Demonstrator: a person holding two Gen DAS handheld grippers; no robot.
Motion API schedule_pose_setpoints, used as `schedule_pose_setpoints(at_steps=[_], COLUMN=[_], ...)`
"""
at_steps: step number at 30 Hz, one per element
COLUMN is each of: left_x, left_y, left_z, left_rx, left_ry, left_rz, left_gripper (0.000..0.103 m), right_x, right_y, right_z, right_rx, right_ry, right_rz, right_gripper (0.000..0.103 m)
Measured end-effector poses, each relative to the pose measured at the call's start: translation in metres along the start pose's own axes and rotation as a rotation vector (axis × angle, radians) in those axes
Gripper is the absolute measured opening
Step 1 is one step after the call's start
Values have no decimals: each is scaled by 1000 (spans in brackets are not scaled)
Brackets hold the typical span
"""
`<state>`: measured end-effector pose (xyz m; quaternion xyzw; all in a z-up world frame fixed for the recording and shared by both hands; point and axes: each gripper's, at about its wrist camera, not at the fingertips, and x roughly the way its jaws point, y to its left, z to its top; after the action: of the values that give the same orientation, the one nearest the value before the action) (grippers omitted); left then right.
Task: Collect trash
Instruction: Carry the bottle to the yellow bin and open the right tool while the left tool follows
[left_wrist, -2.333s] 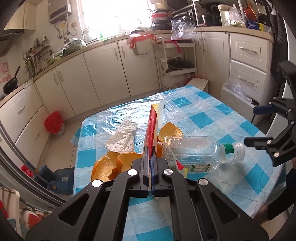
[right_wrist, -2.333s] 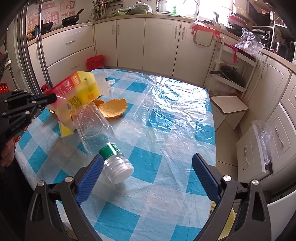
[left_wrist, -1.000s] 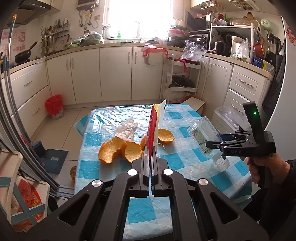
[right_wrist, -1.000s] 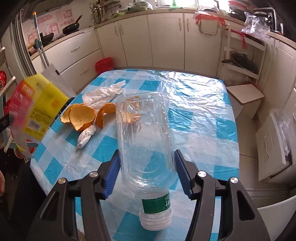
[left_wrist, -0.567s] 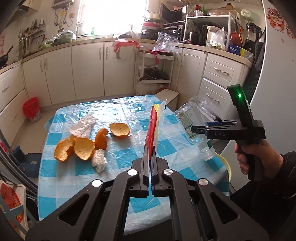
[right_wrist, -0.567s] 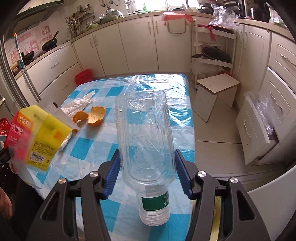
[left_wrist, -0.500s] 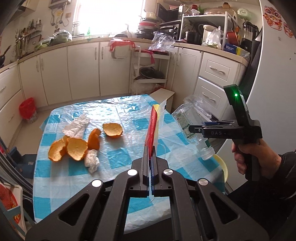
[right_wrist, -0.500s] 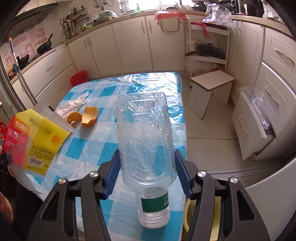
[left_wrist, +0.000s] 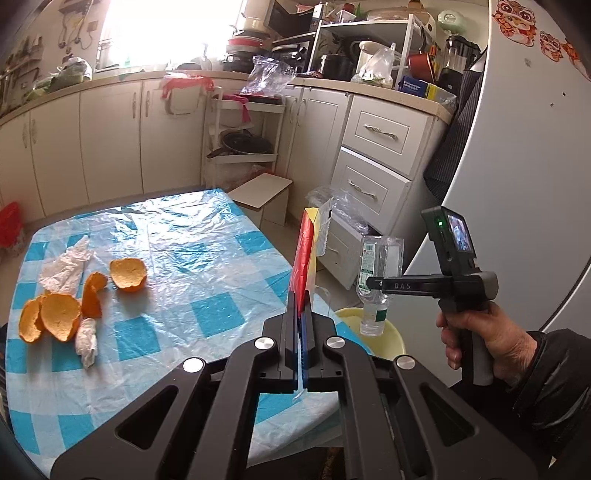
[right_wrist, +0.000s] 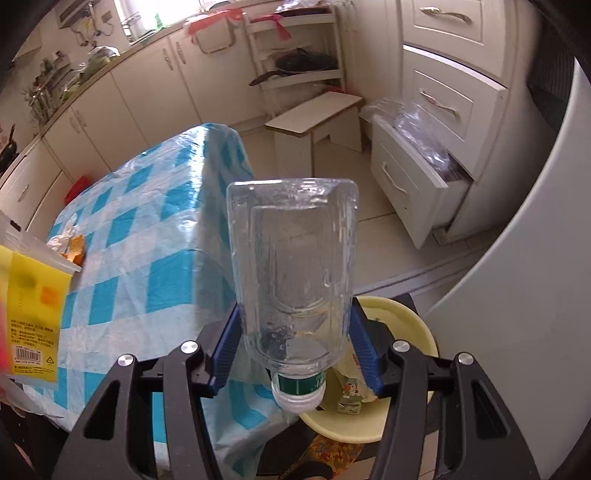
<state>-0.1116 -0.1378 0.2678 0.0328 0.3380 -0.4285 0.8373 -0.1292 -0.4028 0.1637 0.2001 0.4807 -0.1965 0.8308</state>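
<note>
The right gripper (right_wrist: 295, 354) has its blue fingers (right_wrist: 225, 343) clamped on either side of a clear plastic bottle (right_wrist: 295, 266), which hangs neck down with its white cap and green neck band lowest. In the right wrist view the cap sits just above the rim of a pale yellow bin (right_wrist: 424, 332) that stands on the floor beside the corner of the surface (right_wrist: 147, 229); some crumpled wrappers lie inside the bin. Seen from the left wrist camera, the same bottle (left_wrist: 378, 273) is gripped by the right gripper (left_wrist: 373, 283), carried in a person's hand (left_wrist: 480, 339) in a dark sleeve, and its cap hangs over the yellow bin (left_wrist: 391, 339). The left gripper (left_wrist: 302, 306) is clenched tight on a flattened red and yellow packet (left_wrist: 304, 258), which stands on edge between the fingers and points away from the camera; in the right wrist view this packet (right_wrist: 33, 295) shows at the left edge, blurred. The surface (left_wrist: 184, 266) is covered with a blue and white checked cloth under clear plastic sheeting. On its far left side lie several pieces of orange peel (left_wrist: 59, 317), another cupped piece (left_wrist: 128, 272) a little apart, a crumpled white tissue (left_wrist: 64, 267) near them and a smaller wad of tissue (left_wrist: 86, 341) touching the peels. A small white stool (left_wrist: 264, 192) stands on the floor beyond the surface, near white drawers (left_wrist: 369, 177), the lowest of which stands pulled out.
</note>
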Motion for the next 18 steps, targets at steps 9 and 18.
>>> schedule_pose_setpoints(at_steps=[9,18], left_x=[24,38], left_y=[-15,-22], left_z=[6,5], left_rx=[3,11], left_ry=[21,50], left_rz=[-19,-20], left_gripper=[1,1], right_x=[44,66], right_y=[-43,-52], right_z=[-21,-27], right_rx=[100,114], right_ry=[130,181], right_rz=[-97,-108], right_gripper=[55,55])
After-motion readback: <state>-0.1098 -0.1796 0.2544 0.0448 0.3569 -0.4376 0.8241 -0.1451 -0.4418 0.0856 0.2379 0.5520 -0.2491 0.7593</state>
